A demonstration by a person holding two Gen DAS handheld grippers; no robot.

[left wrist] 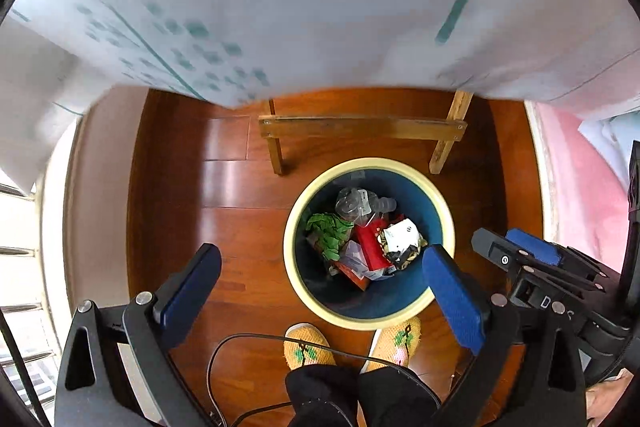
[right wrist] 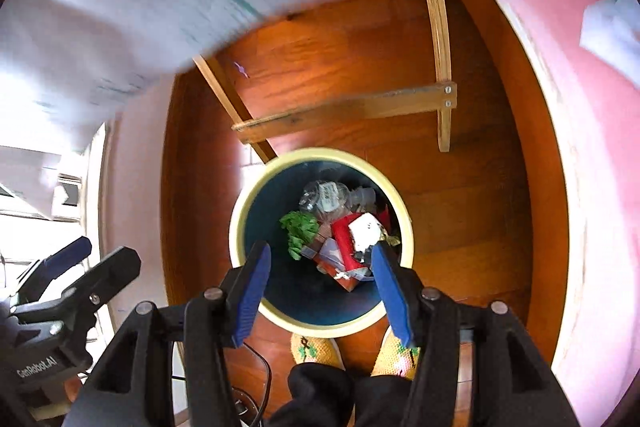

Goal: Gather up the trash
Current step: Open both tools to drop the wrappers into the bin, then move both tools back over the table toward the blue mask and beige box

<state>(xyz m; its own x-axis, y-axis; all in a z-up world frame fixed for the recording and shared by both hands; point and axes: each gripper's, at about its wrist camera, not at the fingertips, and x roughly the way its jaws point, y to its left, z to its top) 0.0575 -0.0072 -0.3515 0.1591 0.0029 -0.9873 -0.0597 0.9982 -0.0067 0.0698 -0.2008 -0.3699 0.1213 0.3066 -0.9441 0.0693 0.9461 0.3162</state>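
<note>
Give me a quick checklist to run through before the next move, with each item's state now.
1. Left gripper empty, jaws apart: ok.
2. Right gripper empty, jaws apart: ok.
3. Bin upright on the floor: ok.
4. Trash such as the clear bottle and red packet lying inside the bin: ok.
5. More trash left on the table: cannot tell; only the tablecloth edge shows.
6. Slippers clear of the bin: not ok, right beside it.

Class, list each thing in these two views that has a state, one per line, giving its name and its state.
Trash bin: upright, lidless, partly filled.
Clear plastic bottle: crushed, lying in the bin.
Red carton: in the bin, among other trash.
Left gripper: open, empty.
Right gripper: open, empty, over the bin.
Tablecloth: hanging over the table edge.
</note>
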